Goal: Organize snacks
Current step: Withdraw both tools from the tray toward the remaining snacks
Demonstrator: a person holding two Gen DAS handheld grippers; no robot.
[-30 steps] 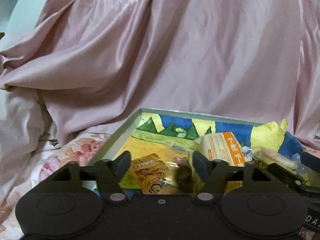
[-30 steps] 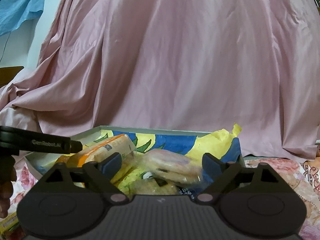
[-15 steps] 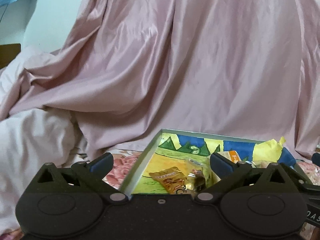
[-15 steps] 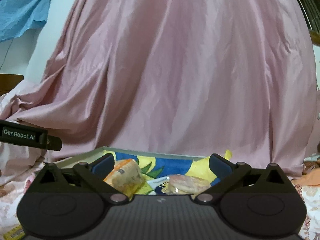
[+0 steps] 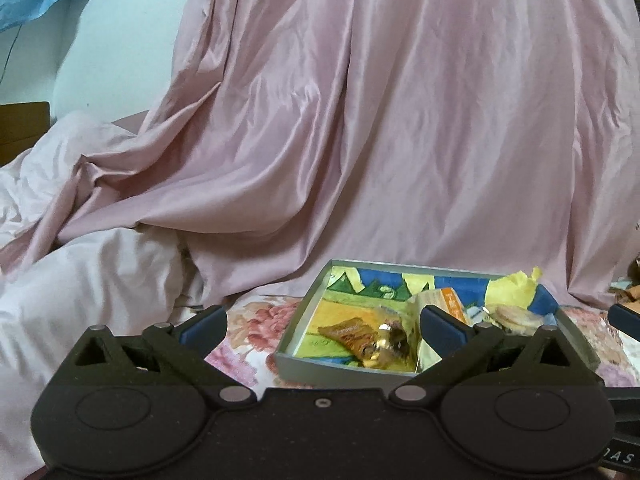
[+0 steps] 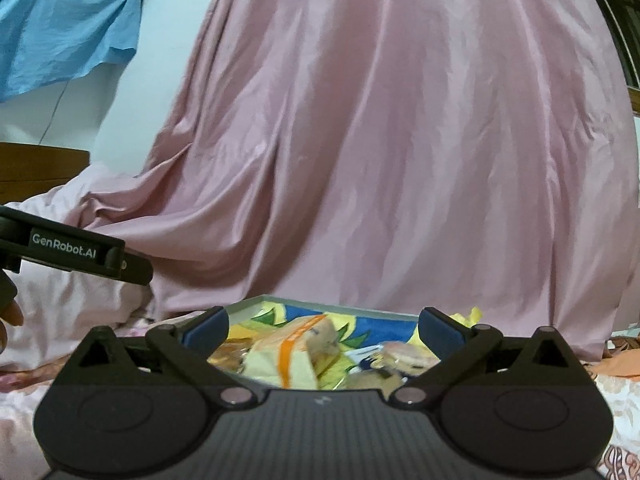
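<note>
Looking along my left gripper [image 5: 322, 330], I see its two blue-tipped fingers spread wide with nothing between them. Beyond them a shallow grey tray [image 5: 316, 366] with a painted bottom lies on the flowered bedcover [image 5: 256, 320]. It holds a brown snack packet [image 5: 352, 334], an orange-striped packet [image 5: 444, 300], a round biscuit pack [image 5: 516, 316] and yellow paper [image 5: 512, 290]. The tray's near-left yellow floor is bare.

From my right gripper [image 6: 322, 330], fingers are likewise spread and empty. The same tray [image 6: 360, 311] sits just ahead, with the orange-striped packet [image 6: 292, 354] in the middle and the biscuit pack [image 6: 404, 354] to its right. Pink sheet [image 6: 400, 160] hangs behind.
</note>
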